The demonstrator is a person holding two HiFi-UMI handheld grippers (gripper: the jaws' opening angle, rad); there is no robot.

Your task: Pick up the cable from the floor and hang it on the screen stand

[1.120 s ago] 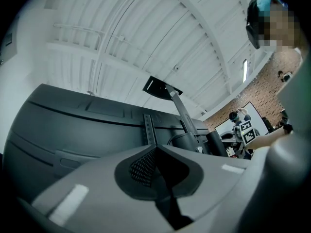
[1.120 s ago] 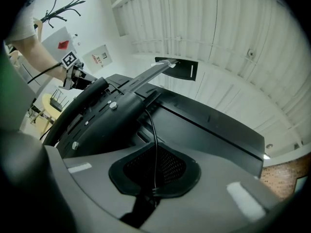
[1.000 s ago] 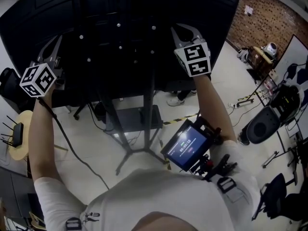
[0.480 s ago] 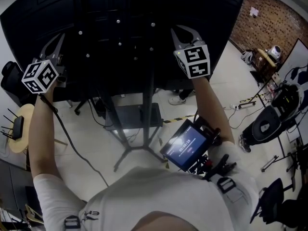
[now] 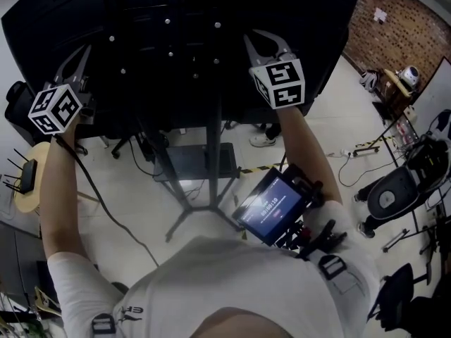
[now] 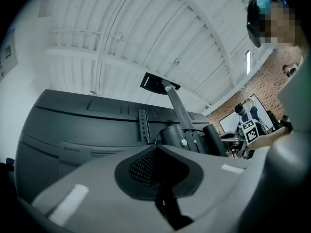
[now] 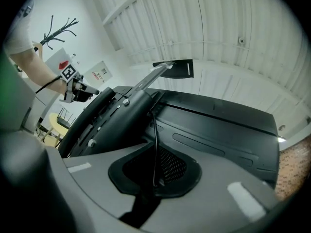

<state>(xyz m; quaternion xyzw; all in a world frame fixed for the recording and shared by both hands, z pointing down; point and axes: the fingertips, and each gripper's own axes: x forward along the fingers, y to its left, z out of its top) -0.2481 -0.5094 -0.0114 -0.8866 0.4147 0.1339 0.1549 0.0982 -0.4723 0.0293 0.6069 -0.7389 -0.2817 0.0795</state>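
The big black screen (image 5: 176, 20) stands with its back to me on a wheeled stand (image 5: 213, 153). Both grippers are raised against that back. From my left gripper (image 5: 79, 56) a thin black cable (image 5: 99, 203) drops past my forearm to the floor. In the left gripper view the left gripper (image 6: 157, 148) is shut, and the cable (image 6: 158, 137) leaves its tips toward the stand's mount (image 6: 184, 135). My right gripper (image 5: 264, 41) is right of the mount. Its jaws (image 7: 154, 152) have just been opening a little, with the cable (image 7: 154, 130) still pinched between the pads and running up to the mount (image 7: 116, 115).
A round yellow table (image 5: 28, 189) with a router stands at the left. A lit tablet (image 5: 271, 213) hangs at my chest. Black chairs (image 5: 387, 196) and loose cords lie at the right, near a brick wall (image 5: 402, 27). Striped tape (image 5: 257, 169) crosses the floor behind the stand.
Both grippers stay raised at the screen's back. The right one has drifted slightly left and rolled a little; the head view has tipped a bit.
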